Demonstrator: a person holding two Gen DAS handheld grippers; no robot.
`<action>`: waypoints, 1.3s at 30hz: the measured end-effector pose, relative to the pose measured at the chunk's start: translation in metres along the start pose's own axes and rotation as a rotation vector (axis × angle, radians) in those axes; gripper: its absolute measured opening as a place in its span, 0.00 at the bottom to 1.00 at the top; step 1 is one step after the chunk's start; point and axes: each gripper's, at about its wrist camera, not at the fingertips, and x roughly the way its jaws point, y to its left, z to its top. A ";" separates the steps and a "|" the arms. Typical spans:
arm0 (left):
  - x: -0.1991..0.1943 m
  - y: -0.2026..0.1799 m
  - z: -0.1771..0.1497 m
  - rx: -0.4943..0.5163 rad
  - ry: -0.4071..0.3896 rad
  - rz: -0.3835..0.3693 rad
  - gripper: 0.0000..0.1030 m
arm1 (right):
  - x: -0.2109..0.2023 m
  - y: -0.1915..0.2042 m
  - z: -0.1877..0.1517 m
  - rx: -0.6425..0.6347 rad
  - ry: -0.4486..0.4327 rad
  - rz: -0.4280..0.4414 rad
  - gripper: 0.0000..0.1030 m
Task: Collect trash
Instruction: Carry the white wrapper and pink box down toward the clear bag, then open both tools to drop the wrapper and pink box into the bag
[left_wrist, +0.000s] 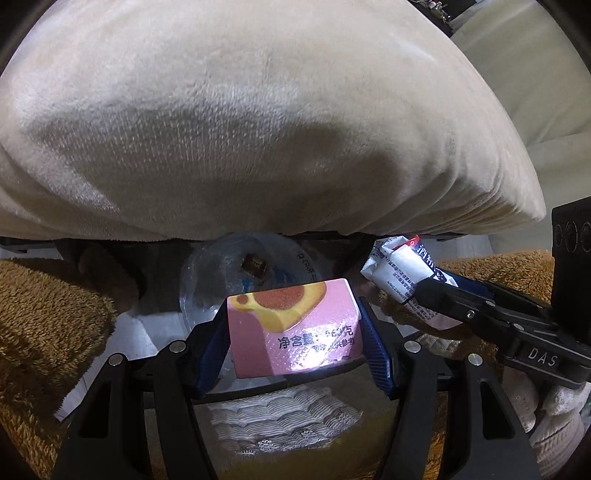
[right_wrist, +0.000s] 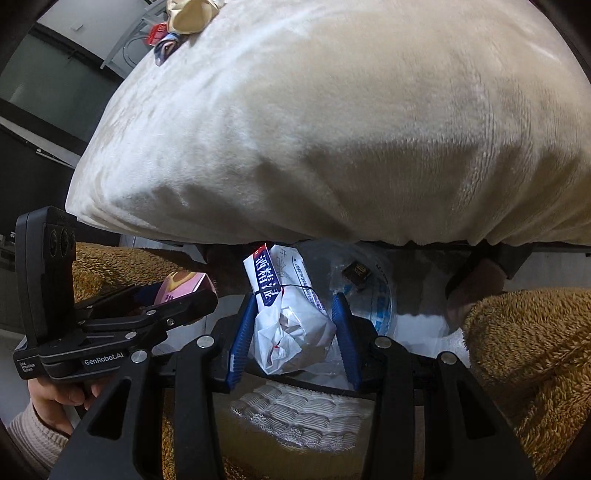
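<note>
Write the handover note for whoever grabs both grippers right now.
Left gripper: shut on the pink carton.
Right gripper: shut on the crumpled white wrapper.
Both are held above the clear-lined bin, which sits under the edge of the cream cushion; a small dark scrap is already in it.
Done: two pieces picked up.
Left: drop both in. More litter seems to lie at the cushion's far edge.

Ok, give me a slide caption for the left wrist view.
Left claw grips a pink carton above a clear-lined trash bin, while the right claw holds a white wrapper alongside.
</note>
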 end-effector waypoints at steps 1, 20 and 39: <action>0.003 0.001 -0.001 -0.004 0.011 -0.001 0.61 | 0.004 -0.001 0.000 0.006 0.013 -0.007 0.41; 0.043 0.003 -0.007 0.004 0.178 0.045 0.61 | 0.053 -0.022 0.000 0.107 0.209 -0.059 0.42; 0.046 0.005 -0.010 0.017 0.201 0.085 0.77 | 0.052 -0.028 0.001 0.156 0.196 -0.048 0.54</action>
